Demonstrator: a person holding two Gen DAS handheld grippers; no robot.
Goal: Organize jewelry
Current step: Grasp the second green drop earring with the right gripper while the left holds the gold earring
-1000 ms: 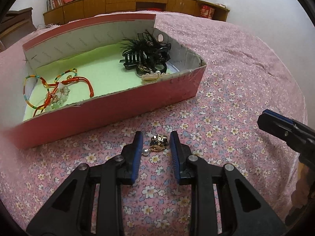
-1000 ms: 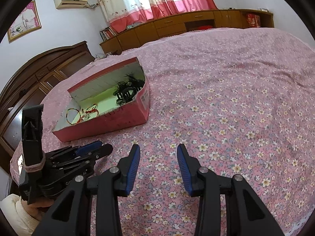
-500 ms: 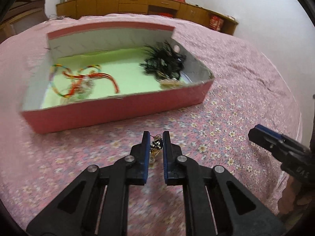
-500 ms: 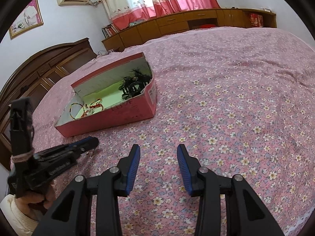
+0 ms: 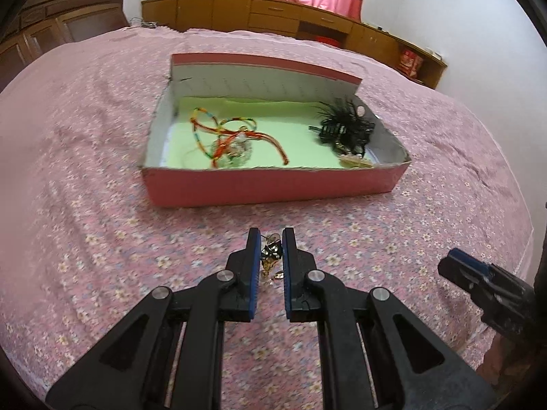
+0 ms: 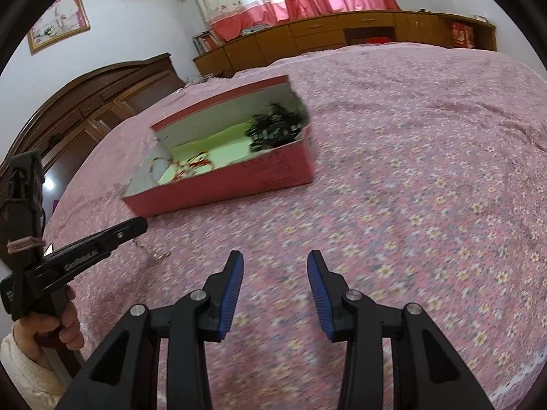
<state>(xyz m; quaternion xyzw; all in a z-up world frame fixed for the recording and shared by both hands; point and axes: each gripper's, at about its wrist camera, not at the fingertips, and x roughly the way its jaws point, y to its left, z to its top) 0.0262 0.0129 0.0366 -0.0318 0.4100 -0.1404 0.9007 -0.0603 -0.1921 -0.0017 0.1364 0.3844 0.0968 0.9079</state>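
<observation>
My left gripper [image 5: 270, 239] is shut on a small gold earring with a pearl [image 5: 270, 256] and holds it above the floral bedspread, in front of the pink box [image 5: 273, 188]. The box has a green floor with colourful bracelets [image 5: 225, 136] at its left and black hair clips [image 5: 345, 130] at its right. My right gripper [image 6: 275, 266] is open and empty over the bedspread, to the right of the left gripper [image 6: 136, 225]. The box also shows in the right wrist view [image 6: 225, 184]. The right gripper's tip shows in the left wrist view [image 5: 458, 266].
The pink floral bedspread [image 6: 410, 171] covers the whole bed. Wooden cabinets [image 5: 307, 17] line the far wall under pink curtains. A dark wooden wardrobe [image 6: 85, 102] stands at the left.
My left gripper closed on the earring, lifted it off the bedspread and drew back from the box. The right gripper stayed open and shifted slightly.
</observation>
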